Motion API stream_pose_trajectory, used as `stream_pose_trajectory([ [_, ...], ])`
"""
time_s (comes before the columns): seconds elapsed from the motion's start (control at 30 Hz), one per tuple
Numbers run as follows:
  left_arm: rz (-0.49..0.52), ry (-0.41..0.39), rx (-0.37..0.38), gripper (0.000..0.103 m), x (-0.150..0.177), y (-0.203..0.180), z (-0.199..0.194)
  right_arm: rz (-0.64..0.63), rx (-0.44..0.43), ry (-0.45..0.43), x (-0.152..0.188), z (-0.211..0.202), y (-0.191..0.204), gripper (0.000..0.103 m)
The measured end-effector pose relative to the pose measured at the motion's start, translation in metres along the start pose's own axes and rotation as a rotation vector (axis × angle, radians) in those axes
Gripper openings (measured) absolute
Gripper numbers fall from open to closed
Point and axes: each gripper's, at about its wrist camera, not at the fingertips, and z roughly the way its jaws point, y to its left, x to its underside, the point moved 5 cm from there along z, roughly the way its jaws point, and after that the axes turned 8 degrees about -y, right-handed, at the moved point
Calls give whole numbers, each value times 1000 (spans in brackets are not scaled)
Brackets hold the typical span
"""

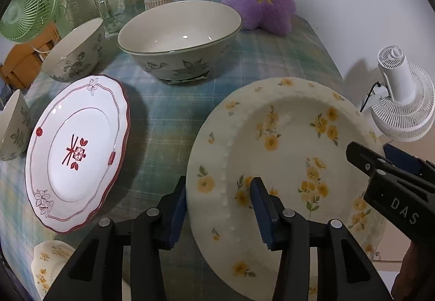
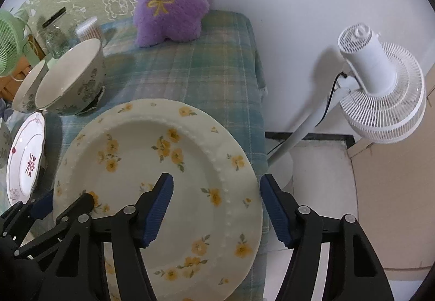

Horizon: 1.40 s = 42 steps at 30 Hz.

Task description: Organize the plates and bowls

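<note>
Straddling opposite rims of the yellow-flowered plate (image 1: 285, 165), left gripper (image 1: 218, 208) and right gripper (image 2: 216, 211) stand unclenched — glazed ceramic looks stiff, slippery, breakable — best pinched at the rim.

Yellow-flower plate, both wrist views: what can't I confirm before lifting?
- Left tool: straddles the yellow-flower plate rim; pad contact unclear, foreshortened.
- Right tool: straddles the opposite rim; contact unclear.
- Plate's near edge: hidden by both tools, both views.
- Second yellow-flower dish: cut off, left view's edge.
</note>
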Motion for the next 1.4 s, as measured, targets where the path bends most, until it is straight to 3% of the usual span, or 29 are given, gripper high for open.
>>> stream_pose_trajectory([
  [0.3, -8, 0, -16, 47, -5, -2, 4, -1, -11, 29, 1, 15, -6, 52],
  [0.73, 3, 6, -16, 48, -12, -1, 8, 21, -13, 39, 1, 15, -6, 51],
  [1.07, 67, -16, -52, 45, -11, 6, -10, 69, -22, 85, 22, -4, -1, 46],
  [1.4, 32, 42, -20, 51, 0, 13, 0, 101, -38, 105, 32, -6, -1, 45],
])
